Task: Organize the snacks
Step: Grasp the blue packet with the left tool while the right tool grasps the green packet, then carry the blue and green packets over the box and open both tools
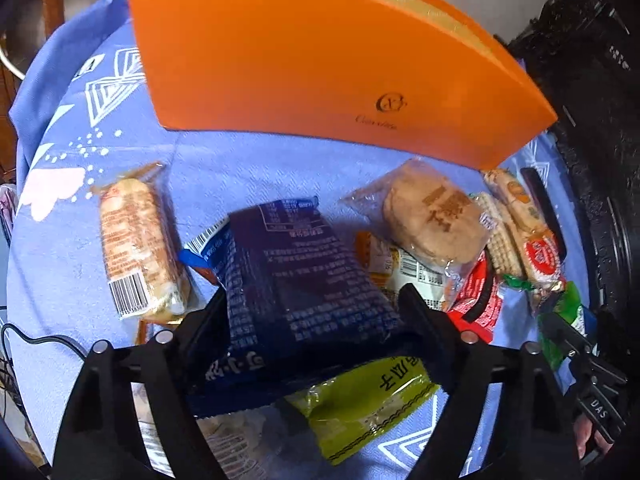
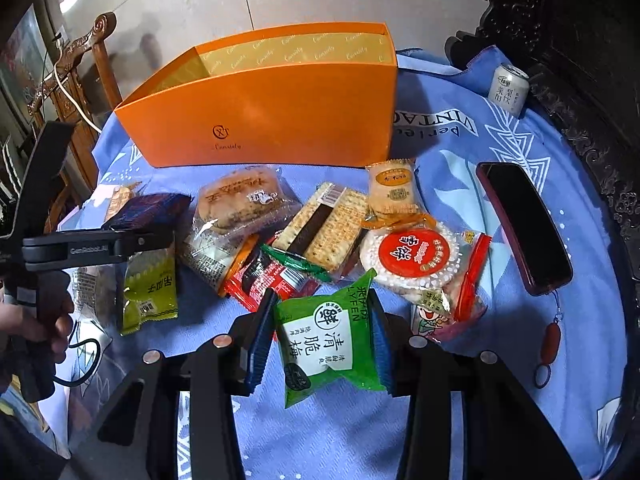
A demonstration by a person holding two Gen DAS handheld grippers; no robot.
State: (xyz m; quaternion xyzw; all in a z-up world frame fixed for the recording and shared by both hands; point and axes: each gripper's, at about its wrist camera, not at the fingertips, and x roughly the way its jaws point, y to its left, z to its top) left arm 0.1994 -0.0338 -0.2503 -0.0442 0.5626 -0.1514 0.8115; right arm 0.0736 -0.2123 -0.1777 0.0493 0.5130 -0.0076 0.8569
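On the blue cloth [image 2: 440, 168] | orange box [image 2: 264, 116] stands behind the snacks | left gripper [image 1: 312, 300] straddles dark blue packet [image 1: 296, 280], fingers at its edges | right gripper [image 2: 324, 340] clamps green plum packet [image 2: 324, 340], lifted

Tall orange cardboard box [image 2: 256, 120], open-topped, upright toward the counter's far edge. Before it, scattered wrapped snacks: dark blue foil packet [image 1: 296, 272] at the left, square cracker pack [image 2: 324, 228] centrally, green plum sachet [image 2: 324, 332] raised nearest.
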